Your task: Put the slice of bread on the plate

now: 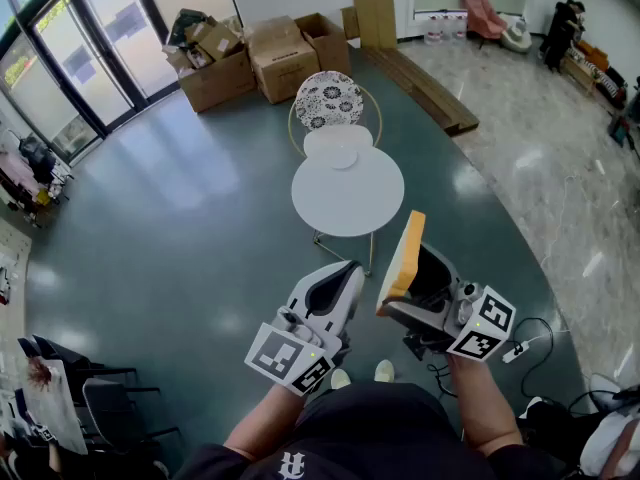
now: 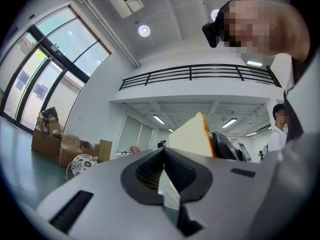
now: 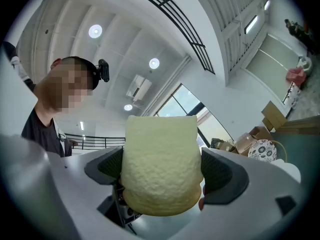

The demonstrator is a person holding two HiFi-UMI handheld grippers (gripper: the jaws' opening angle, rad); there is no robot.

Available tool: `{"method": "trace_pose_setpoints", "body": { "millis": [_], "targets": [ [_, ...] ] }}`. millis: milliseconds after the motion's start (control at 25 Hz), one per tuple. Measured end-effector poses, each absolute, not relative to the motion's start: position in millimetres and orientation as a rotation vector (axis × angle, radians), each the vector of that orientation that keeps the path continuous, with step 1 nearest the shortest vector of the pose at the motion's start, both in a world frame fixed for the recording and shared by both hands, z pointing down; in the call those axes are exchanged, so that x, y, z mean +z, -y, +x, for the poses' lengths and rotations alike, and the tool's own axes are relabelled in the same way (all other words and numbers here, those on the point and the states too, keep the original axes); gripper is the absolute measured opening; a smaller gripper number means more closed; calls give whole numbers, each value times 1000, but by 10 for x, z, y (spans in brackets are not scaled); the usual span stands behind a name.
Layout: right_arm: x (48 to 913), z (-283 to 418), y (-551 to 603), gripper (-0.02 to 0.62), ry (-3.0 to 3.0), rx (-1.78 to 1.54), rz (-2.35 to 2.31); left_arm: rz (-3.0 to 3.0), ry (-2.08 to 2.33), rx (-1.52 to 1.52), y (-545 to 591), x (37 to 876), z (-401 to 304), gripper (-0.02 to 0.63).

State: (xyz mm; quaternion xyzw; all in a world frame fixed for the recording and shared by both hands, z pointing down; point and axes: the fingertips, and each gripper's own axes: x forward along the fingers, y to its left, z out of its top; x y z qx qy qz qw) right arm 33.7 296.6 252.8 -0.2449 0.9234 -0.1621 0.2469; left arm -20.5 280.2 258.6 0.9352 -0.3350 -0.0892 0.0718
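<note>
Gripping the slice of bread (image 1: 406, 251) upright, your right gripper (image 1: 412, 286) has its dark ribbed pads set wide on the slice's sides. The crumb is pale and spongy, the crust tan. Your left gripper (image 1: 345, 273) is pinched together, empty. Both are held short of the round white table (image 1: 347, 196).

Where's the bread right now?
In the head view, the slice of bread stands on edge in the right gripper, right of centre, just below the round white table.

We see a teal floor (image 1: 190, 208), cardboard boxes (image 1: 255, 56) at eleven o'clock, and glass doors (image 1: 75, 63) at ten.
</note>
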Motion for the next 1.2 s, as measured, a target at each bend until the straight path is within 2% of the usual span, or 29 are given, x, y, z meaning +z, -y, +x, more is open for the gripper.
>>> {"method": "trace_pose_setpoints", "body": {
  "millis": [1200],
  "targets": [
    [2524, 492, -3076, 492, -2506, -466, -654, 2831, 1052, -247, -2905, 2601, -89, 8]
  ]
}}
